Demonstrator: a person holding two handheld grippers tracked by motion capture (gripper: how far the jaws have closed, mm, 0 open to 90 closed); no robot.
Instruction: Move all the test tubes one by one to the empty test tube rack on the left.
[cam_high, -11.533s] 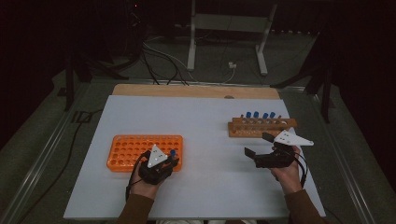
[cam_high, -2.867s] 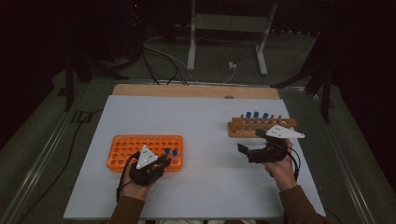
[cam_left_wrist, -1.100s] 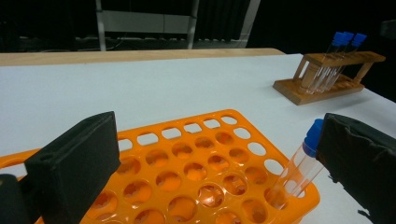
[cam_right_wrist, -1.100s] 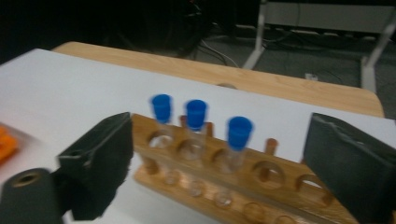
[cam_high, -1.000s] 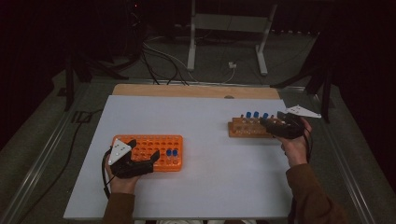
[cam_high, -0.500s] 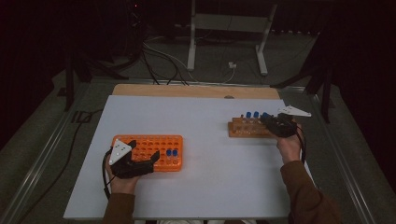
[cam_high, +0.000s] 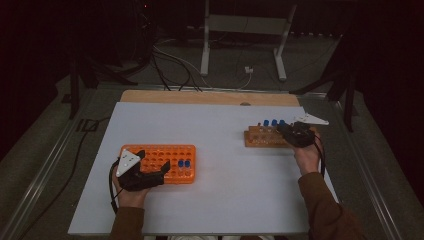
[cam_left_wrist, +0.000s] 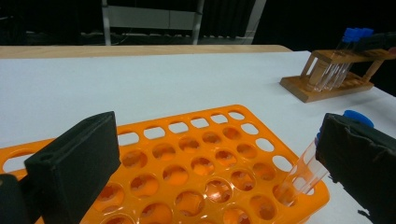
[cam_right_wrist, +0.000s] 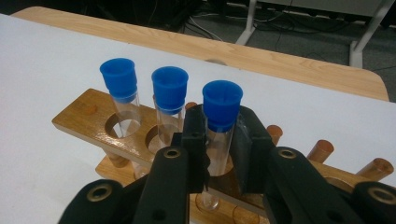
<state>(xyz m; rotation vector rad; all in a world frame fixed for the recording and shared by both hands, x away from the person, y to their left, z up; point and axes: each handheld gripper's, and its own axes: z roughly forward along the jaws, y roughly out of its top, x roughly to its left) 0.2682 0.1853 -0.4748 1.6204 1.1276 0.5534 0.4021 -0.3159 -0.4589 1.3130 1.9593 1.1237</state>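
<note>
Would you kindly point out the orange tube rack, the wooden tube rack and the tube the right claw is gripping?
Orange tube rack (cam_high: 165, 152): high view, top grid of holes.
Wooden tube rack (cam_right_wrist: 88, 116): right gripper view, left end of the top bar.
Gripped tube (cam_right_wrist: 222, 105): right gripper view, its blue cap.

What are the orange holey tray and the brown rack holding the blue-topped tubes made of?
The orange tray with round holes looks like glossy moulded plastic: even colour, shiny rims. The brown tube rack seems varnished wood: grain shows and it glints. The blue-capped tubes are see-through, glass or clear plastic.
</note>
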